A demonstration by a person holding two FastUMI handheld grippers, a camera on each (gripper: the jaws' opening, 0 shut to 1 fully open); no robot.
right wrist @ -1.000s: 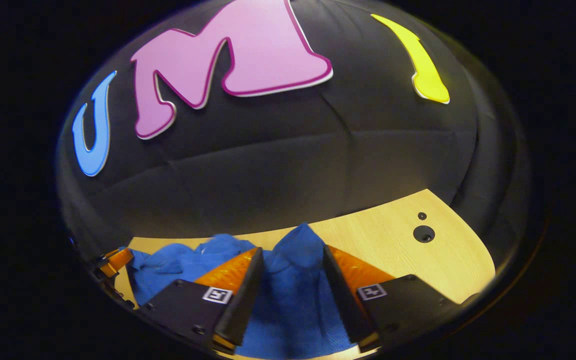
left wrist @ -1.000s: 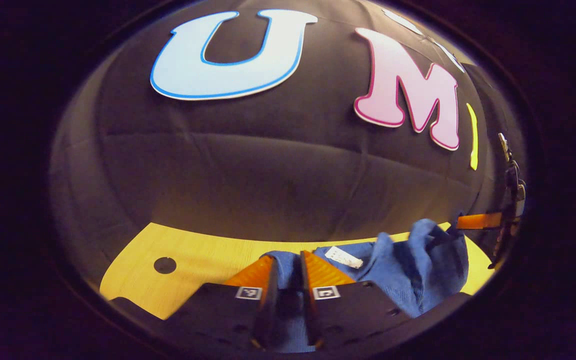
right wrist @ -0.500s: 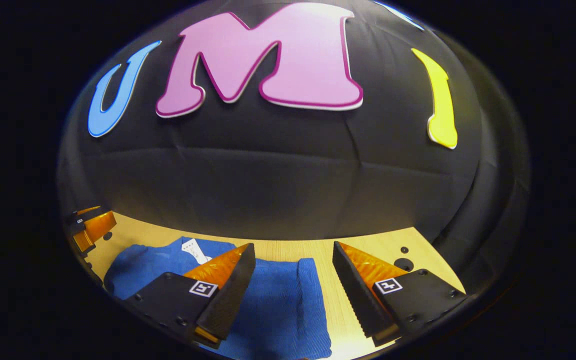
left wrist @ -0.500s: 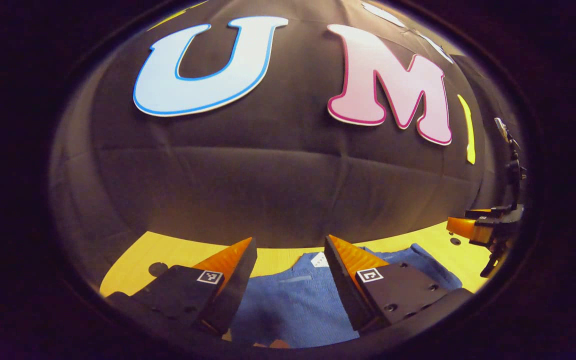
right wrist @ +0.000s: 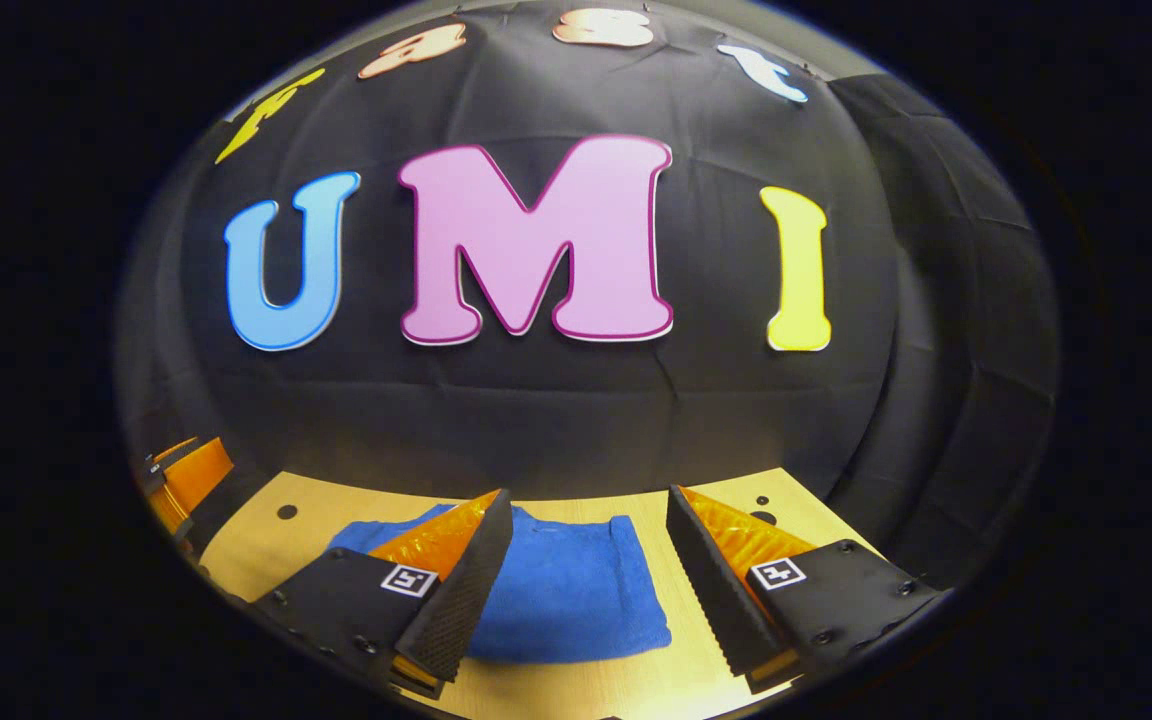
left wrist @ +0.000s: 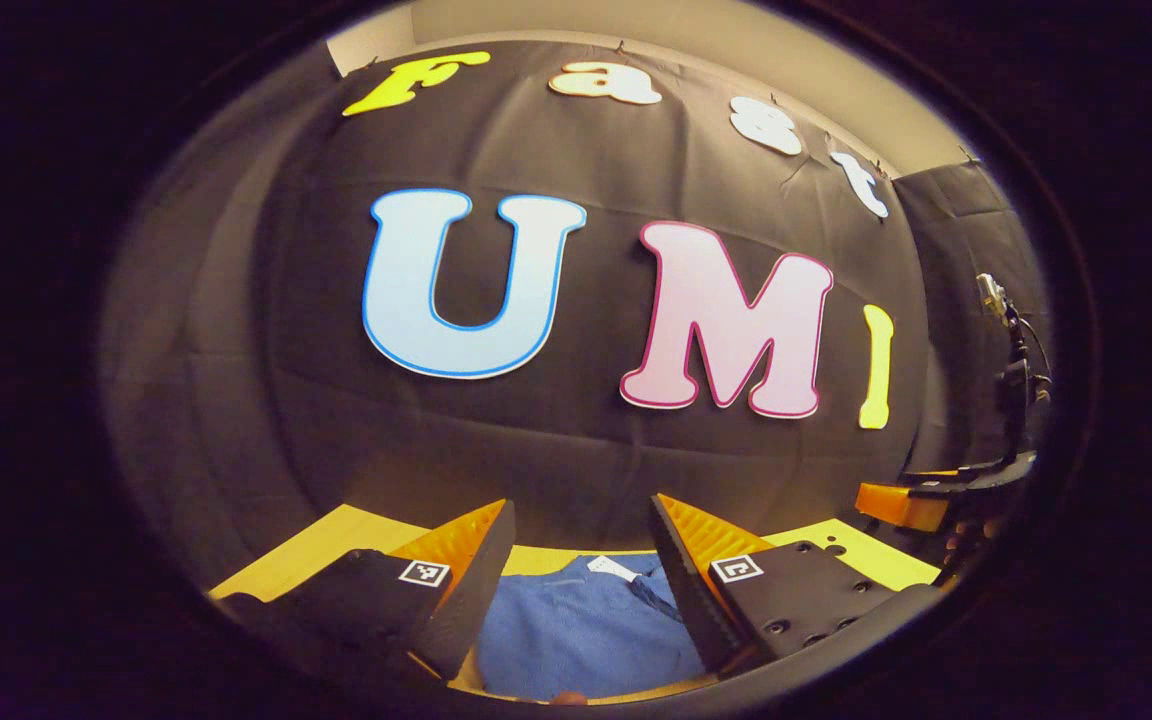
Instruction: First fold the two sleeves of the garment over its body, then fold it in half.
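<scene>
- Lying flat on the wooden table (right wrist: 726, 690), low centre of the right gripper view: blue garment (right wrist: 576, 600), a compact rectangle with no sleeves sticking out. Judging by that, folding looks finished or close to it.
- Handling, my read: soft knit cloth, light and limp, no stiffness, so it sags and unfolds if lifted by one point. Best grip would be a pinch through all layers at a corner or folded edge, both grippers together.
- Left gripper view: the same garment sits bottom centre, with a small white tag (left wrist: 608, 566) near its far edge.
- Right gripper (right wrist: 584, 520): jaws spread wide, holding nothing, raised above the cloth and aimed almost level at the wall.
- Left gripper (left wrist: 581, 525): jaws also apart, empty, similar raised pose; cloth visible between the fingers but not touched.
</scene>
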